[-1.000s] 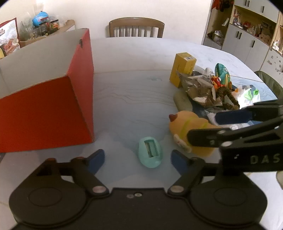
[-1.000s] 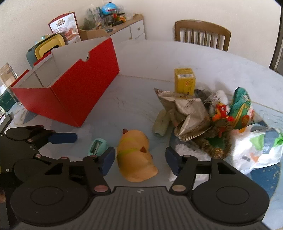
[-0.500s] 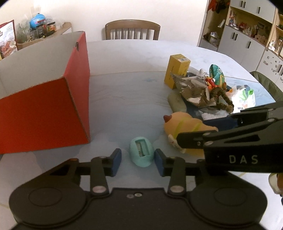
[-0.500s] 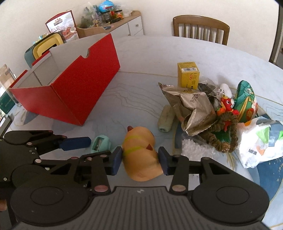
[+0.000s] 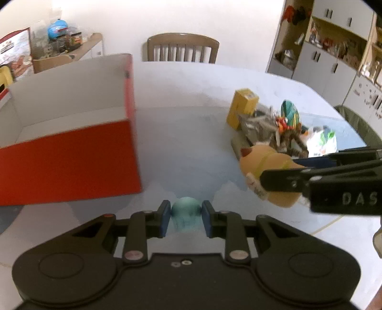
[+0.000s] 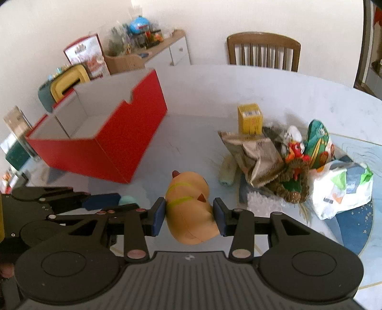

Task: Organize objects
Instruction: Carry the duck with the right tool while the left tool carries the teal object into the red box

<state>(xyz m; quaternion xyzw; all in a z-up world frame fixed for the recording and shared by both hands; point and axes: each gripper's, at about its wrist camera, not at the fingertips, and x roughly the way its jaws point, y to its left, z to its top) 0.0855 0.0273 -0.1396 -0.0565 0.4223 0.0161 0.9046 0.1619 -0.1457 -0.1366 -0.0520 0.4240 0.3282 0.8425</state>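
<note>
two toys are gripped above the pale table [image 5: 186,133]: a small teal sharpener [image 5: 186,215] pinched in the left gripper [image 5: 186,220], and an orange plush toy [image 6: 189,209] clamped in the right gripper [image 6: 189,215]. an open red box [image 6: 102,140] stands to the left; a clutter pile with a yellow carton [image 6: 250,118] lies right.

A wooden chair [image 6: 263,51] stands at the far edge of the pale tabletop [image 6: 214,90]. At far left a low sideboard [image 6: 167,51] carries a cluster of jars and a blue globe [image 6: 139,22], with a red printed carton [image 6: 83,53] and a yellow-handled case [image 6: 68,82] nearer. In the left wrist view, grey cupboards [image 5: 329,64] with cluttered open shelves fill the far right wall, and an olive chair back [image 5: 360,126] shows at the tabletop's right edge.
</note>
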